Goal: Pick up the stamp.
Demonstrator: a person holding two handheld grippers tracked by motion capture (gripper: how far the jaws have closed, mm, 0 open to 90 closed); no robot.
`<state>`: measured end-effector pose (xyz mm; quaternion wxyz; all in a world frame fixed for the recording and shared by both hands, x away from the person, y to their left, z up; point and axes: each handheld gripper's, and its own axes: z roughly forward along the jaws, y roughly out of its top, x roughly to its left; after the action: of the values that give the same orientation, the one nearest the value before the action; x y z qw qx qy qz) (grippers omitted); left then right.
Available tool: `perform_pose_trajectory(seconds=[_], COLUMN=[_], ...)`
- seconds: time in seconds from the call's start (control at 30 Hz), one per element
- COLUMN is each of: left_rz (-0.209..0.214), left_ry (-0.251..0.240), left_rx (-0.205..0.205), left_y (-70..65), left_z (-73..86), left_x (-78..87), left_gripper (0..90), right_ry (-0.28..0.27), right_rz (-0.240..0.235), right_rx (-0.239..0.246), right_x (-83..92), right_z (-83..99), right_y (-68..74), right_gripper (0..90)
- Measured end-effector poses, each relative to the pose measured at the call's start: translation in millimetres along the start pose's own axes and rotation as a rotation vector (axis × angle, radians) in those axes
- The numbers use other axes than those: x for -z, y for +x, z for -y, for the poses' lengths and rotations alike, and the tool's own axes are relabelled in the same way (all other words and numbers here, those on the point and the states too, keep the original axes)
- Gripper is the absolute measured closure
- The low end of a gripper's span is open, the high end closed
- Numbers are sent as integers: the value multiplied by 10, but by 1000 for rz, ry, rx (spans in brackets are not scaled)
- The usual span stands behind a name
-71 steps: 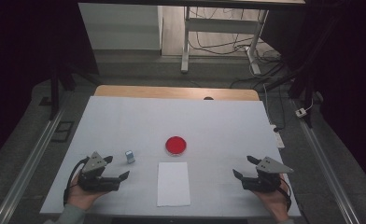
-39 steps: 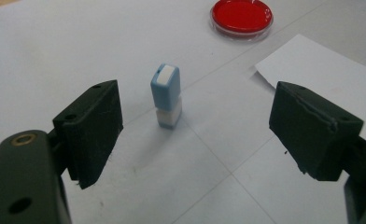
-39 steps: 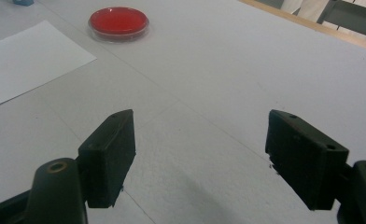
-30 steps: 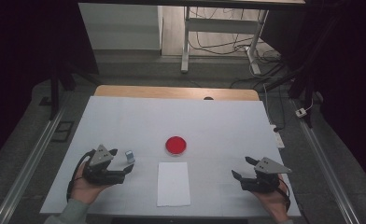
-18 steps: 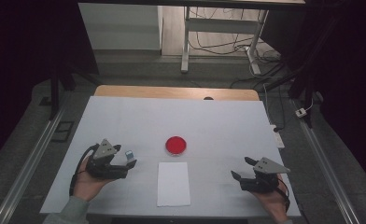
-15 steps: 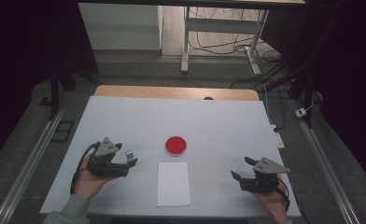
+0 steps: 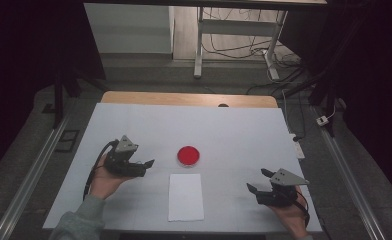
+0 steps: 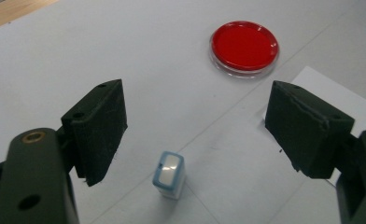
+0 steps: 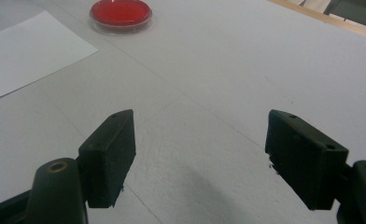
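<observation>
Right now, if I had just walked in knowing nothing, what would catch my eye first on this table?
Probably the round red dish, the only bright colour, near the middle of the white table. Just in front of it lies a white sheet of paper. Then the two hand-held tools: the left gripper has its jaws wide open around a small blue-and-white block without touching it, while the right gripper sits open near the right edge.

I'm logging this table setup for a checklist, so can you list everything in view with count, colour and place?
Small rectangular block with pale blue sides and a white top: one, upright on the table between the left tool's open jaws.
Round red shallow dish with a clear rim: one, mid-table.
White rectangular paper sheet: one, just on the near side of the dish.
White table cover: one, over a wooden tabletop.
Left tool: black, open, hand-held, around the block.
Right tool: black, open, hand-held, near the right edge.
</observation>
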<state>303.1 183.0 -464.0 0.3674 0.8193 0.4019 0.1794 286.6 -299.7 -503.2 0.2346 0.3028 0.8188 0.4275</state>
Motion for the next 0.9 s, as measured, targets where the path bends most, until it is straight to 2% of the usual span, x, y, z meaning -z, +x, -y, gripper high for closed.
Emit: perform_pose_trajectory(seconds=[0.13, 0.37, 0.9], left_rz=[-2, 0, 38], left_ry=[14, 51, 112], left_rx=[8, -1, -10], left_y=[54, 134, 190], left_z=[-13, 97, 249], left_x=[-43, -80, -185], left_gripper=[221, 279, 413], right_ry=[4, 8, 15], right_rz=[-2, -6, -8], right_rx=[0, 0, -1], right_x=[-1, -15, -31], right_z=[5, 17, 29], right_y=[-1, 0, 1], right_gripper=[244, 244, 246])
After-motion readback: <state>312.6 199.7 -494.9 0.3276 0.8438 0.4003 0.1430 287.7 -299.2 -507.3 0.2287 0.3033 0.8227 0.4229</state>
